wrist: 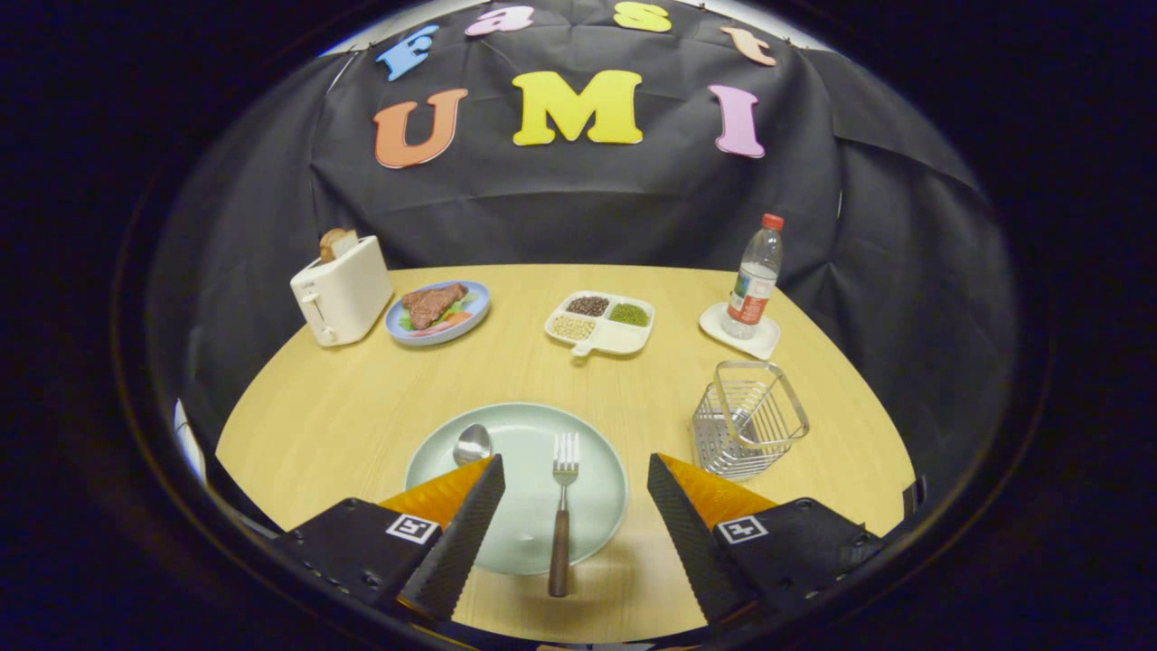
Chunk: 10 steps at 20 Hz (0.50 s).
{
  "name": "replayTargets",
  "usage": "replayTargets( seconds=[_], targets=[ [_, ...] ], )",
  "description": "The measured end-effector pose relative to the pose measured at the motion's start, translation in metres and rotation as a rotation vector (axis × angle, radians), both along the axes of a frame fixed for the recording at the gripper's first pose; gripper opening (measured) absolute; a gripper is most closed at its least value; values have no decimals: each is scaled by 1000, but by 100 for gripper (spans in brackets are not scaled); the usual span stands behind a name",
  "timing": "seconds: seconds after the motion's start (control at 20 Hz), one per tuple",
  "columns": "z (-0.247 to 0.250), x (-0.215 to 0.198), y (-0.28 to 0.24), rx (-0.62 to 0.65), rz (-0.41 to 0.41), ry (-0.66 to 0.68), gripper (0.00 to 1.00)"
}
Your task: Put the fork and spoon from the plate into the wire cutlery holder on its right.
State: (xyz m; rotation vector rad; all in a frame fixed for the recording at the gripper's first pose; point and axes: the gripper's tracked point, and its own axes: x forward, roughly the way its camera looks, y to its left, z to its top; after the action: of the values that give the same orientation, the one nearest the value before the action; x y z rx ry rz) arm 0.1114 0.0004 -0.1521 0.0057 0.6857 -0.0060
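A: Nearest the camera, the gripper (575, 488) has its fingers spread wide apart with nothing between them but air; it hangs above the near rim of the round pale-green plate (597, 515).

B: And the cutlery?

A: The steel fork with the dark wooden handle (561, 515) lies on that plate, tines pointing away, its handle end hanging over the plate's near rim and lined up with the gap between the fingers. The steel spoon (471, 444) rests at the plate's left side, its handle hidden behind the left finger. The silver wire cutlery holder (747, 418) stands empty just right of the plate.

B: Risks?

A: The fork lies flat, so a shallow pinch could likely slip off the handle or skid the plate. The holder looks light; a clumsy drop might tip it.

B: Farther out?

A: Beyond the plate, on the light wooden table (362, 407): a white divided dish of beans (601, 323), a blue plate of meat (438, 312), a cream toaster (341, 289), and a clear bottle with a red cap (755, 280). Black cloth walls the booth.
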Motion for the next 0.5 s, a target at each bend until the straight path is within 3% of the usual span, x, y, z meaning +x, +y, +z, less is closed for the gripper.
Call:
replayTargets(
  seconds=[0.5],
  targets=[
    [-56,6,12,22,20,189,96]
  ],
)
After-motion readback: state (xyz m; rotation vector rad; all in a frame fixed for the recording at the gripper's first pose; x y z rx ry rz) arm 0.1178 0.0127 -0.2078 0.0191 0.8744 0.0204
